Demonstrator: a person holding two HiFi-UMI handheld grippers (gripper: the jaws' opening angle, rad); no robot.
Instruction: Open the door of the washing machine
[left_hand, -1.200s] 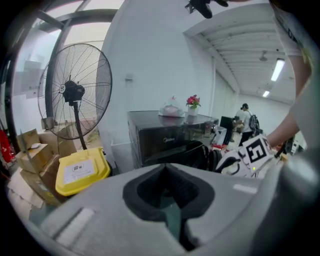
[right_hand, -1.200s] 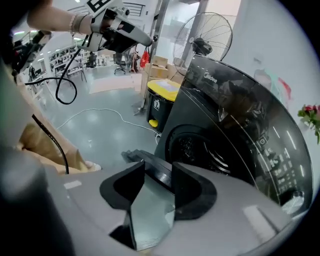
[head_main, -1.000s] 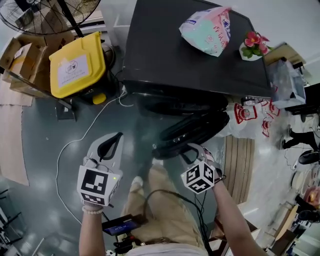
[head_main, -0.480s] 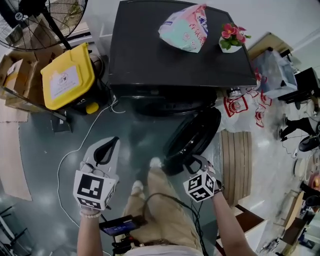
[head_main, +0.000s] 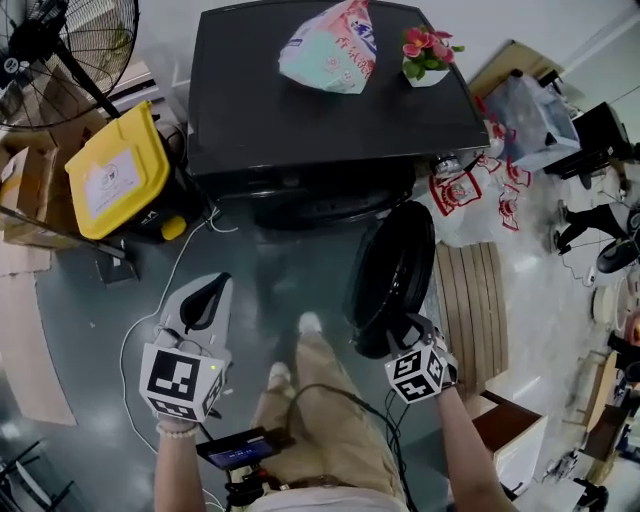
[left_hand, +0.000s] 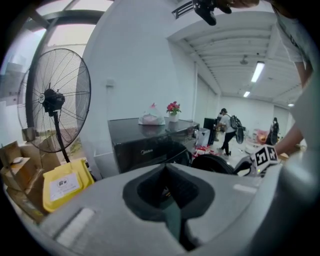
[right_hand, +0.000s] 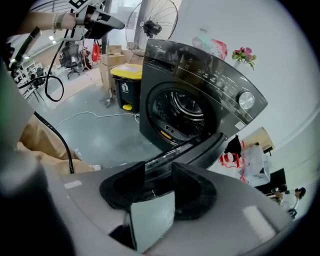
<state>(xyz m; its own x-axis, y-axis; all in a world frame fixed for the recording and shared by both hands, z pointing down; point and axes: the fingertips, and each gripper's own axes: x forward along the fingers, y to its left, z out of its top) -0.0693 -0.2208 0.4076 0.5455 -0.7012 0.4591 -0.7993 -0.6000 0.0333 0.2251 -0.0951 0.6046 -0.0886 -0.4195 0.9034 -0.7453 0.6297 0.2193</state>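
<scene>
Big black washing machine (head_main: 330, 110) sits top centre in the head view, and its drum (right_hand: 180, 112) is wide open to the right gripper view. The round door (head_main: 392, 275) stands swung out at the machine's front right, edge-on from above and hinged on the right. Far left is a tall floor fan (head_main: 60, 40), with a yellow bin (head_main: 105, 175) between it and the machine. Now the tongs: the right gripper (head_main: 398, 338) is at the door's free end, jaws clenched on the rim, which runs between the pads (right_hand: 192, 190). The left gripper (head_main: 218, 285) hangs over bare floor, well apart from the machine, jaws pressed together on nothing. On top of the machine, a pink-and-mint bag (head_main: 330, 45) sits just beside a small pot of flowers (head_main: 425, 50).
</scene>
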